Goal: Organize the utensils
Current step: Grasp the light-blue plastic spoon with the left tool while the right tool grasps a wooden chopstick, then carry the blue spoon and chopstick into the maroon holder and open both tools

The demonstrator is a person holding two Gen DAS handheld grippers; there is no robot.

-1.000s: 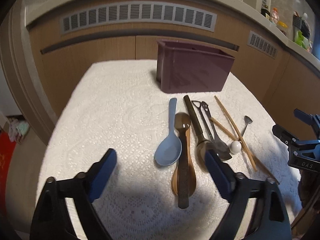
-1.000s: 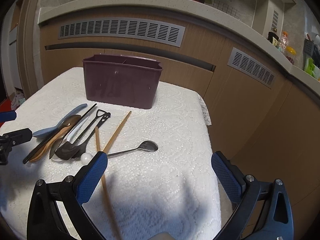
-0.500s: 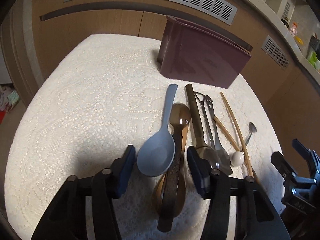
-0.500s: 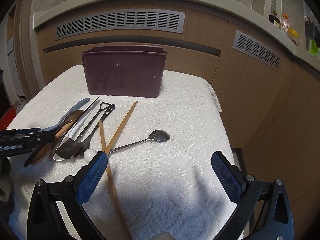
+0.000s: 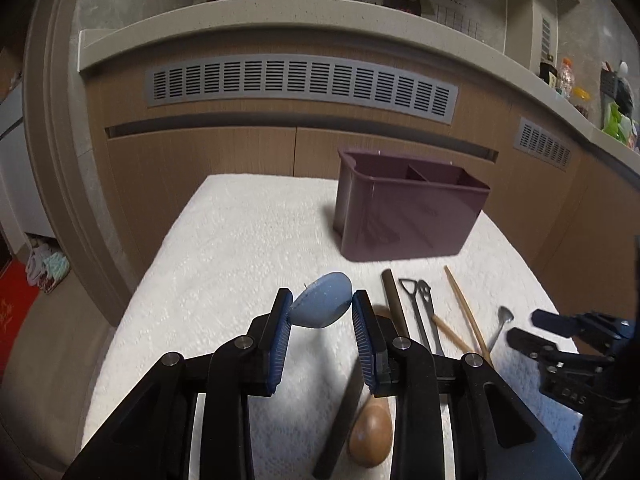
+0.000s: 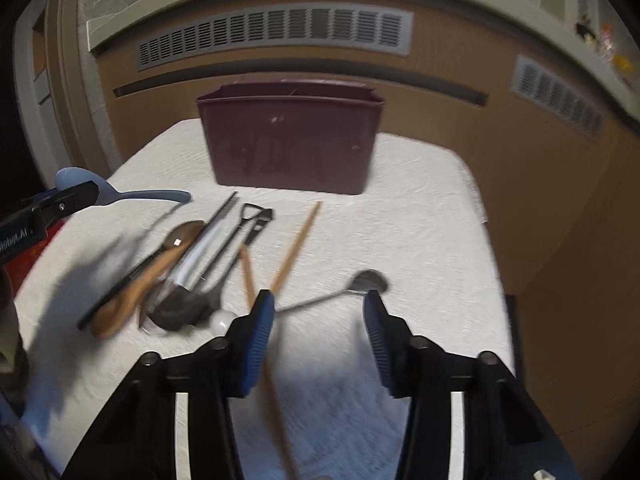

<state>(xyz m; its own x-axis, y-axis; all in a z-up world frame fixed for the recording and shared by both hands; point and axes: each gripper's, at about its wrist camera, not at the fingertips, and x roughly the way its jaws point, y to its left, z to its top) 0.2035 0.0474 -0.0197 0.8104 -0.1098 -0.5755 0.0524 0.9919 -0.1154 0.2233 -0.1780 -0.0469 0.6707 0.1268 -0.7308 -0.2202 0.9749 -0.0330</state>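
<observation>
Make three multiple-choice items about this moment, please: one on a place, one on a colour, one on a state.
1. Where does the caddy stand?
A. at the far end of the table
B. on the floor
C. on the counter

2. What colour is the spoon in the left gripper?
A. red
B. light blue
C. green

3. How is the right gripper?
A. shut on a chopstick
B. open, around the small metal spoon's handle
C. holding the caddy

Answers:
1. A: in both views the dark purple caddy stands on the white cloth beyond the utensils.
2. B: the bowl between the pads is light blue, and the right wrist view shows it lifted off the table.
3. B: its jaws have just been closing, but the pads do not yet press on the metal spoon.
</observation>
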